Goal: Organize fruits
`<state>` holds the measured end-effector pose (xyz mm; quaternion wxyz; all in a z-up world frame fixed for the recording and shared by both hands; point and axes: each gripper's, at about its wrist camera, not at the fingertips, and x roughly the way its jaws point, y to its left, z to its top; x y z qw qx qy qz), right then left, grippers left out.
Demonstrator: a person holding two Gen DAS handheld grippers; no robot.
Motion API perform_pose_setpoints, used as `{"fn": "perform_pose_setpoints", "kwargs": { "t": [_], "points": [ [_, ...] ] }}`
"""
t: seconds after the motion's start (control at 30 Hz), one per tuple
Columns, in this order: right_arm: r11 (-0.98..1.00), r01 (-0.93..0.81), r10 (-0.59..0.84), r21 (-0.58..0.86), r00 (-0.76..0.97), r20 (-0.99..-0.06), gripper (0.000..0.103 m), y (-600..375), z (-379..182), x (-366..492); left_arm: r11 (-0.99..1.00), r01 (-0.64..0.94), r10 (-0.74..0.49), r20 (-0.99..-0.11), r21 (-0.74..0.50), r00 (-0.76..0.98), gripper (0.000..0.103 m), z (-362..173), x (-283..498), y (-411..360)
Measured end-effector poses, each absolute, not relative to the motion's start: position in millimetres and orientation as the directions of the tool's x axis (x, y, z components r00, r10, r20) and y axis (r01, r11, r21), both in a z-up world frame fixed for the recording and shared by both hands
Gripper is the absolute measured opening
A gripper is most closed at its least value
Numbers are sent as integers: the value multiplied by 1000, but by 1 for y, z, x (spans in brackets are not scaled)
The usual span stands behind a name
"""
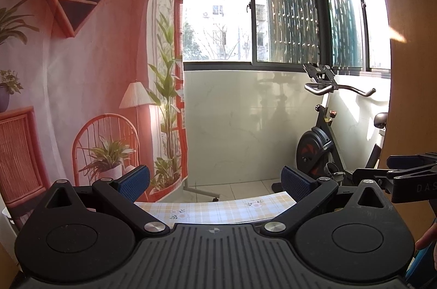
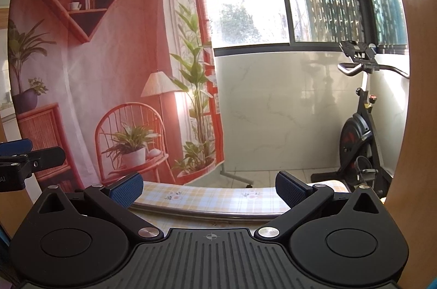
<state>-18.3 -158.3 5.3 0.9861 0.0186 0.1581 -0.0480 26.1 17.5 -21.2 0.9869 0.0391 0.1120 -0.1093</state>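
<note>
Left gripper and right gripper are held level above the near desk, fingers spread wide, nothing gripped. No fruit is seen in either view. Its firmness and best grasp point cannot be judged yet.

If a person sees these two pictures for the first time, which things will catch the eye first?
The large printed backdrop cloth with an orange room scene fills the left half, hanging beyond the checked yellow tablecloth. A black exercise bike stands at the right under the bright window. Low in each view, the left gripper and right gripper are open and hold nothing; no fruit shows.
</note>
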Motion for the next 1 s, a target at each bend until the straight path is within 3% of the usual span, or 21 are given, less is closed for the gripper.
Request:
{"fn": "perform_pose_setpoints", "kwargs": {
  "t": [1.0],
  "points": [
    [995, 101, -90, 17, 943, -320, 103, -156, 7, -20, 971, 239, -223, -255, 32, 941, 103, -20, 31, 21]
  ]
}}
